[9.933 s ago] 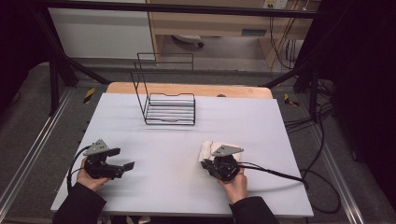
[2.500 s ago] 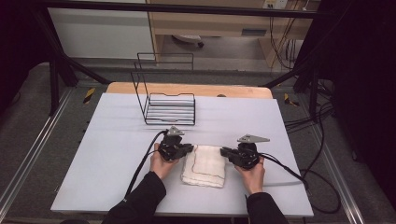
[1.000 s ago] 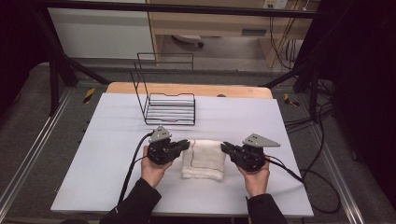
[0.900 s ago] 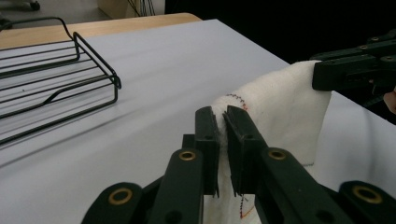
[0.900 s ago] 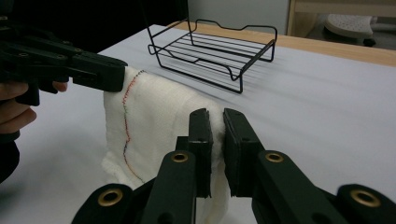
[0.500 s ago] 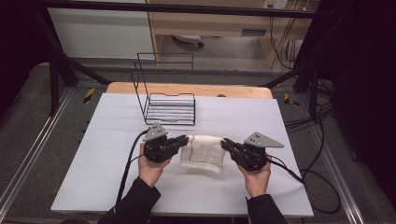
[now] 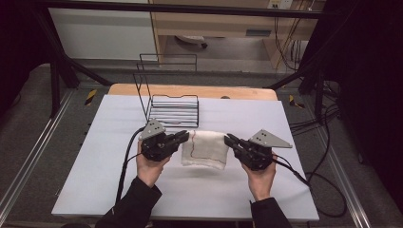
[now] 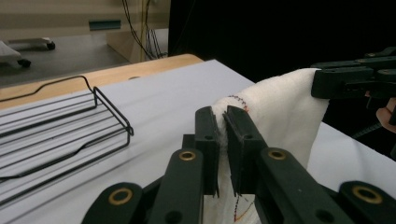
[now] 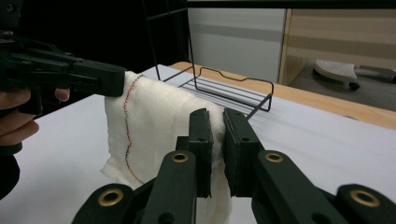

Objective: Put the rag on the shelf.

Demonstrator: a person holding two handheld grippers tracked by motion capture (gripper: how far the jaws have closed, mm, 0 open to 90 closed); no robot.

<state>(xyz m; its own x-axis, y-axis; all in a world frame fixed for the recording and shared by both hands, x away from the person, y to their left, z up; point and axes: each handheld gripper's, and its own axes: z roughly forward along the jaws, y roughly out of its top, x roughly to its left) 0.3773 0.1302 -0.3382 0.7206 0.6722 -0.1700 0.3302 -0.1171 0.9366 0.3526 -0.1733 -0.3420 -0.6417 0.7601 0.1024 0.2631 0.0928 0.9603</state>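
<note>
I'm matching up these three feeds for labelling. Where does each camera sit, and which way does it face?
High view: above the person's side, looking forward and down at the table; forearms, left gripper, right gripper.
Left gripper view: rides the left gripper, looking along its jaws at the cloth.
Right gripper view: rides the right gripper, facing the wire rack.
All share the cloth, held at both ends.

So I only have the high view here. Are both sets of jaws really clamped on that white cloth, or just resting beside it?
Observer: Clamped. The left gripper has its jaws shut on a fold of the cloth.
Operator: And the right?
Observer: Same: the right gripper pinches the opposite edge.
Operator: Is the cloth off the table?
Observer: Its top edge is raised between the grippers; the lower part hangs down towards the table.
</note>
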